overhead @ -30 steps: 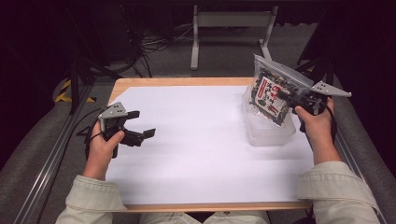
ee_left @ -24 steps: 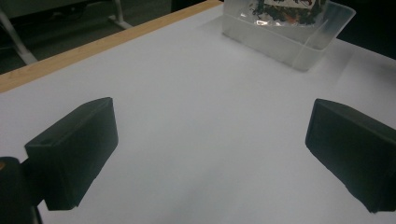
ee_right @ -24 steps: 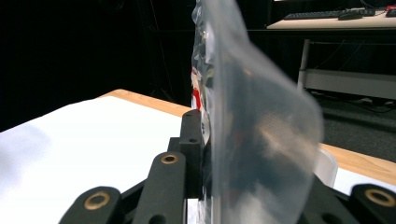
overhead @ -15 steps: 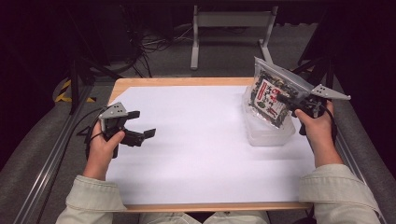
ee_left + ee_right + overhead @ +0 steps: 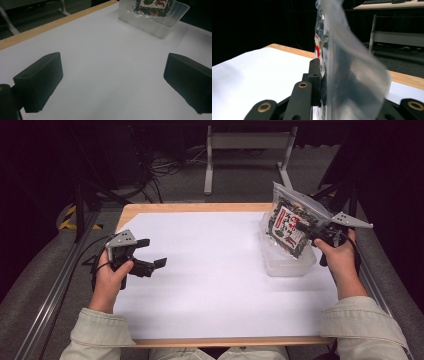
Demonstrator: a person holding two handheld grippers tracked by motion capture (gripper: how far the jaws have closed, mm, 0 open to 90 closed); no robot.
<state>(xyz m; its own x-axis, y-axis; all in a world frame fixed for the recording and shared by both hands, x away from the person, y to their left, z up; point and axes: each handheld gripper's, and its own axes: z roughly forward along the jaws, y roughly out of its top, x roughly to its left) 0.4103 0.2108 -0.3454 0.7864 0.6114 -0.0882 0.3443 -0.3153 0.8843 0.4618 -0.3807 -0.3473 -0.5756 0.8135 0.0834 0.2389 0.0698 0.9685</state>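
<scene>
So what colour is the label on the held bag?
The label is white with red print, over dark contents; clearest in the high view.

A lab-style recording bench in a dim room, not a home or a kitchen.

You sit at a wooden-edged table covered by a plain white sheet, bare like a test surface. To its left and right, grey metal rails run alongside it, as on a rig frame. Beyond its far edge, loose black cables lie tangled on grey carpet, beside the pale metal legs of a second bench. Left of the table, yellow-and-black hazard tape marks the floor. Everything past that falls into darkness, as in a curtained test bay.
</scene>
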